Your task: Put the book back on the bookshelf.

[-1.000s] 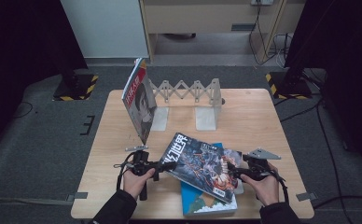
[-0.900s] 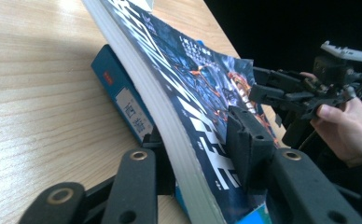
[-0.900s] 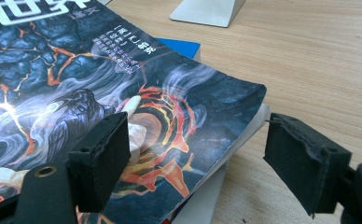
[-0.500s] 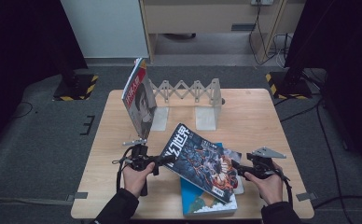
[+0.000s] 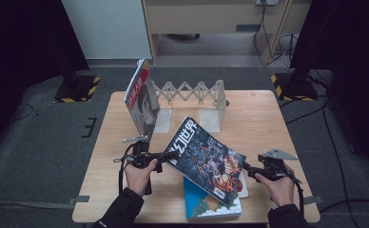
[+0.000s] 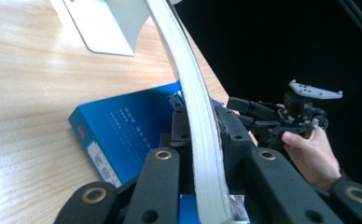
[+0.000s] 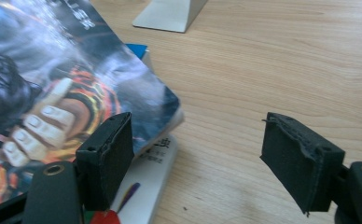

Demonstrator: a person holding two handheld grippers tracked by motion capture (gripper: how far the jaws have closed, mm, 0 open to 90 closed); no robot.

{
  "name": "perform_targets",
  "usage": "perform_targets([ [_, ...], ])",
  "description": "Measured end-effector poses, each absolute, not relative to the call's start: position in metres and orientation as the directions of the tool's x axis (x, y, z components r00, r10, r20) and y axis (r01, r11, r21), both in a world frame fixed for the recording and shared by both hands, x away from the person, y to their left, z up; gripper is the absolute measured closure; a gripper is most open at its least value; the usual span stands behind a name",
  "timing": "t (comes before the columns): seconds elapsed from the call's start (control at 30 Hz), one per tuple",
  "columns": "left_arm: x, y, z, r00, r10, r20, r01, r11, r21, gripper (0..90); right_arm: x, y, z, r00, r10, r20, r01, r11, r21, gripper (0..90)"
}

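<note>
The left gripper [image 5: 166,156] has just been closing its jaws and now clamps the left edge of the magazine [image 5: 205,160], whose white page edges [image 6: 202,135] stand between its black jaws. The magazine hangs tilted above a blue book [image 5: 211,204] lying on the table [image 5: 268,118]. The right gripper [image 7: 200,158] stands open with nothing between its jaws, just beside the magazine's lower right corner.
</note>
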State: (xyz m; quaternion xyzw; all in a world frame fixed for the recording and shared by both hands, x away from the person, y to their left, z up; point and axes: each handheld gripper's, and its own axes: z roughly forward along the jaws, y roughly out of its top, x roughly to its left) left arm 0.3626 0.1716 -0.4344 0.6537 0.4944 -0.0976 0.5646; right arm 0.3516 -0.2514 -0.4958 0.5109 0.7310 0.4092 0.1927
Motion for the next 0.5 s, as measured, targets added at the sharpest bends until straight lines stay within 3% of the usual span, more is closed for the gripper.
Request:
perform_targets([
  [0.5, 0.369, 0.172, -0.406, 0.514, 0.521, -0.681, 0.714, 0.181, 0.677, 81.5, 0.355, -0.267, -0.500, -0.373, 0.922, 0.105, 0.606, 0.156, 0.780, 24.1],
])
